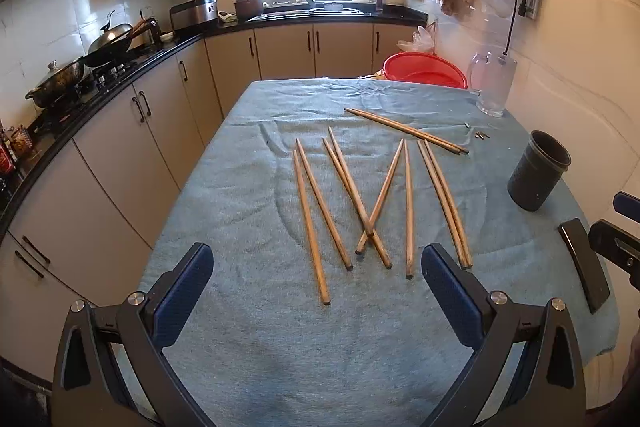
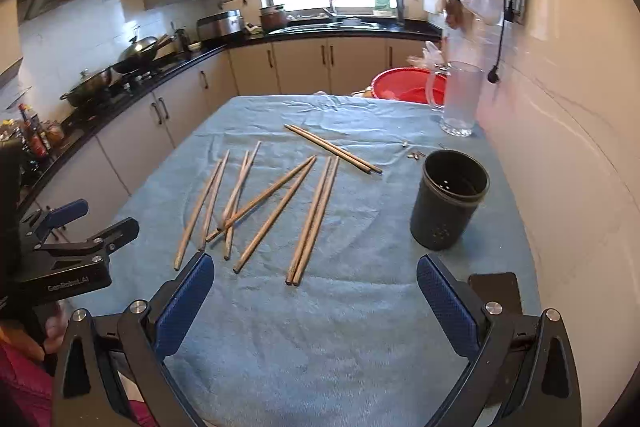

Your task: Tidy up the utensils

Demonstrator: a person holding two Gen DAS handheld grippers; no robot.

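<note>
Several wooden chopsticks (image 1: 362,203) lie scattered in pairs on a blue towel (image 1: 248,187); they also show in the right wrist view (image 2: 276,203). One darker pair (image 1: 404,129) lies further back (image 2: 332,149). A dark cylindrical holder (image 1: 538,171) stands upright and empty at the right (image 2: 450,203). My left gripper (image 1: 318,291) is open and empty, just short of the chopsticks' near ends. My right gripper (image 2: 316,297) is open and empty, near the front of the table, left of the holder.
A glass pitcher (image 2: 458,99) stands at the back right by the wall, a red basin (image 1: 426,69) behind the table. A flat black object (image 1: 584,263) lies at the towel's right edge. Small metal bits (image 2: 414,153) lie behind the holder. Kitchen counters run along the left.
</note>
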